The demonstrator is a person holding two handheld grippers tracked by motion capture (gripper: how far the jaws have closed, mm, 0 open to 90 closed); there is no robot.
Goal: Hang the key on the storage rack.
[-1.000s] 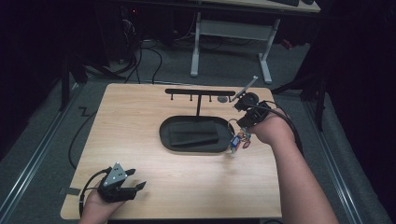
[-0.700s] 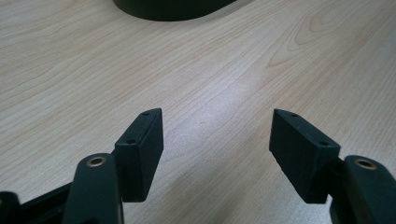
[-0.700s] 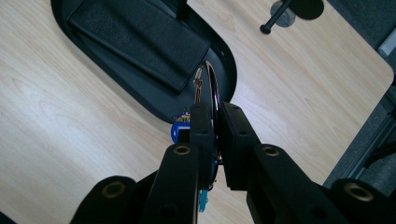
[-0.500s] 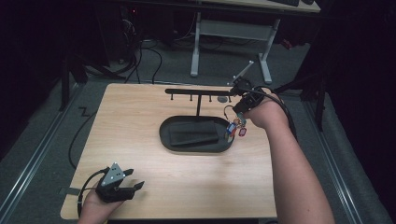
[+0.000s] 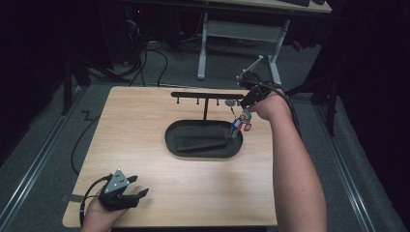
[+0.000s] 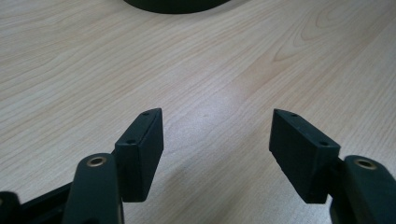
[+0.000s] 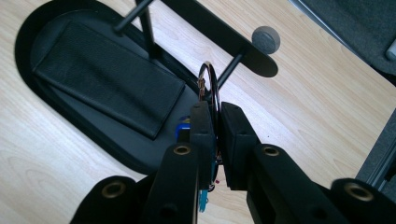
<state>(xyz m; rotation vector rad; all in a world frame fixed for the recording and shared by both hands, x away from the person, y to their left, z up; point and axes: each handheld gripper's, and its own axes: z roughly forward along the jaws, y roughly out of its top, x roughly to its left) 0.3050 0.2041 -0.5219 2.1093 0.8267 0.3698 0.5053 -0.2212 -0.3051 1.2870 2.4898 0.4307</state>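
The left gripper (image 5: 138, 193), well in front of the key rack (image 5: 205, 94), is kept with jaws apart. At the rack's right end, the key ring (image 7: 208, 84) is clamped in the right gripper (image 7: 215, 122); it should be guided squarely onto the peg (image 7: 231, 68).

The surface (image 6: 233, 56) is pale wood-grain laminate, smooth with a soft sheen. The tray (image 7: 32, 88) looks like matt black plastic, its pad (image 7: 107, 74) finely textured like leather. The key ring (image 7: 208, 86) is thin glossy metal. The tongs' pads (image 6: 299, 149) are matt black.
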